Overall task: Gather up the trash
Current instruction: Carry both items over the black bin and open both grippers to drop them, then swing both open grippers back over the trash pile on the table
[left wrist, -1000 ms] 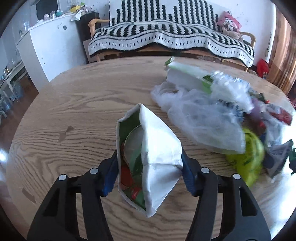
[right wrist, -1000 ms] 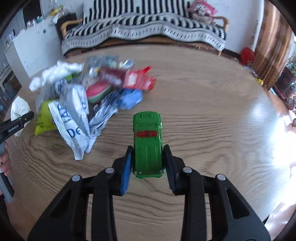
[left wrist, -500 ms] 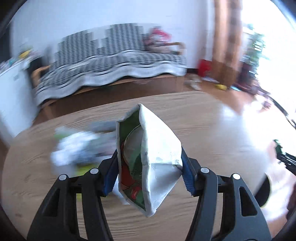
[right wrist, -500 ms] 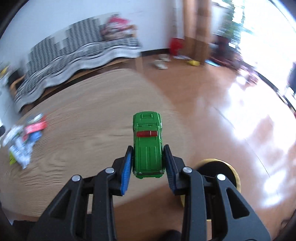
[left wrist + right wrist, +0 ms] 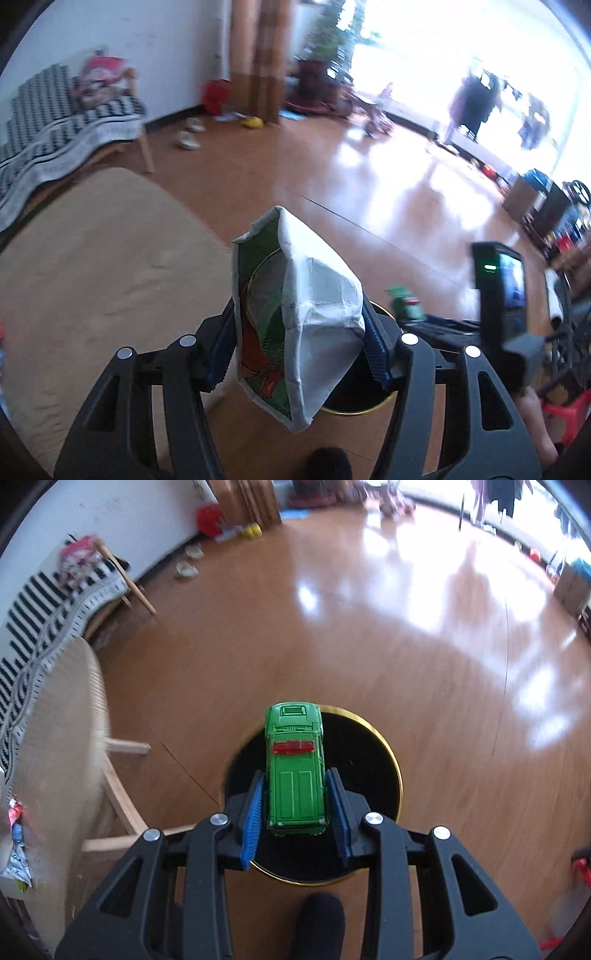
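My left gripper [image 5: 297, 332] is shut on a crumpled white and green snack bag [image 5: 295, 325], held in the air above the floor. Behind it shows part of a round black bin with a gold rim [image 5: 354, 408]. My right gripper [image 5: 295, 805] is shut on a green toy car [image 5: 295, 771] with a red roof light, directly over the open black bin [image 5: 369, 775]. The right gripper with the car [image 5: 406, 306] also shows in the left wrist view, to the right of the bag.
The round wooden table [image 5: 92, 258] lies to the left, with leftover wrappers [image 5: 16, 845] at its edge and its legs [image 5: 118, 805] beside the bin. A striped sofa [image 5: 55, 122] stands behind. The shiny wooden floor [image 5: 406, 646] spreads around. A dark sock toe [image 5: 317, 926] shows below.
Both grippers have swung right, away from the trash pile on the table, and now hang over the bin on the floor. Each still holds its object.
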`<action>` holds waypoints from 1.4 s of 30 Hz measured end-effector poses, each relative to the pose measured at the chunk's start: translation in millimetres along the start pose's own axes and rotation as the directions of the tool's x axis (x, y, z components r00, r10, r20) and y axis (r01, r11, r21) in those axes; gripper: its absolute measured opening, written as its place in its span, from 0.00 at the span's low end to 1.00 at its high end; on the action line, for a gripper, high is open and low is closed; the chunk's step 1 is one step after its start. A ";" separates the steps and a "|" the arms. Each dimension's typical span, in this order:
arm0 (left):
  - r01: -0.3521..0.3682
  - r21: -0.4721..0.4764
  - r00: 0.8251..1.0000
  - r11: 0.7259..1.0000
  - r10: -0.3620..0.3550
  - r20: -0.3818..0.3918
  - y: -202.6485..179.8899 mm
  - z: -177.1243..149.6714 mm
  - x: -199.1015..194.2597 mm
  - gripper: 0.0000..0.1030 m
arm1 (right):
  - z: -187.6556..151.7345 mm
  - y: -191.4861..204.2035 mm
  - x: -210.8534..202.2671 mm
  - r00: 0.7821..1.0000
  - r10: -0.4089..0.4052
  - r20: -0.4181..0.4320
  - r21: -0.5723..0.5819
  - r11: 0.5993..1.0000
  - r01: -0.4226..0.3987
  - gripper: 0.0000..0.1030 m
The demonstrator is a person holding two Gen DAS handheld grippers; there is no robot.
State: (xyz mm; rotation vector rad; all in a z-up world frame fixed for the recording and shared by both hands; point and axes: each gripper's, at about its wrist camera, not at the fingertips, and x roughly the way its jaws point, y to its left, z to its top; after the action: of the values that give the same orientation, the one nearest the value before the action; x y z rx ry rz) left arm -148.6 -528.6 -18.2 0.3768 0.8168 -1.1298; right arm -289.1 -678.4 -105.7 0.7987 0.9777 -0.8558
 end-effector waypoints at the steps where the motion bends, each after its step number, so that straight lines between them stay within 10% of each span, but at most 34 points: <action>1: 0.007 0.014 1.000 1.000 -0.007 -0.016 -8.5 -1.4 13.1 0.57 | -0.4 -4.9 12.3 0.999 0.003 -0.038 0.008 1.000 -0.003 0.32; 6: 0.046 -0.014 0.994 0.999 -0.047 -0.094 -26.7 -10.7 48.8 0.57 | -5.1 -18.1 54.1 0.986 0.019 -0.167 0.066 0.998 -0.008 0.32; 15: 0.068 0.034 0.991 0.997 -0.063 -0.120 -24.8 -3.5 83.1 0.57 | 1.0 -39.5 71.2 0.986 0.052 -0.161 0.128 0.991 -0.031 0.33; 18: 0.075 0.023 0.989 0.997 -0.071 -0.126 -25.5 -2.8 89.2 0.58 | -2.0 -45.5 75.3 0.982 0.086 -0.171 0.148 0.987 -0.060 0.68; 29: 0.112 0.050 0.980 0.992 -0.102 -0.172 -25.8 -9.7 109.7 0.60 | 3.5 -75.8 47.1 0.997 0.057 -0.053 0.287 0.957 -0.040 0.79; 36: 0.152 0.114 0.979 0.982 -0.135 -0.150 -35.1 -16.6 106.1 0.88 | 5.2 -93.1 25.3 1.000 0.002 0.012 0.351 0.936 -0.006 0.82; 42: 0.128 0.068 0.983 0.989 -0.117 -0.140 -20.5 -12.0 81.5 0.91 | 8.1 -75.5 1.9 0.998 -0.002 0.067 0.316 0.948 -0.020 0.82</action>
State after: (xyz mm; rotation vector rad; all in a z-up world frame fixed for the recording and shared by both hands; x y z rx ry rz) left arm -156.7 -581.9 -83.7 0.4769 0.9273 -1.2634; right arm -352.1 -718.9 -118.1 1.0406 0.7857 -1.0410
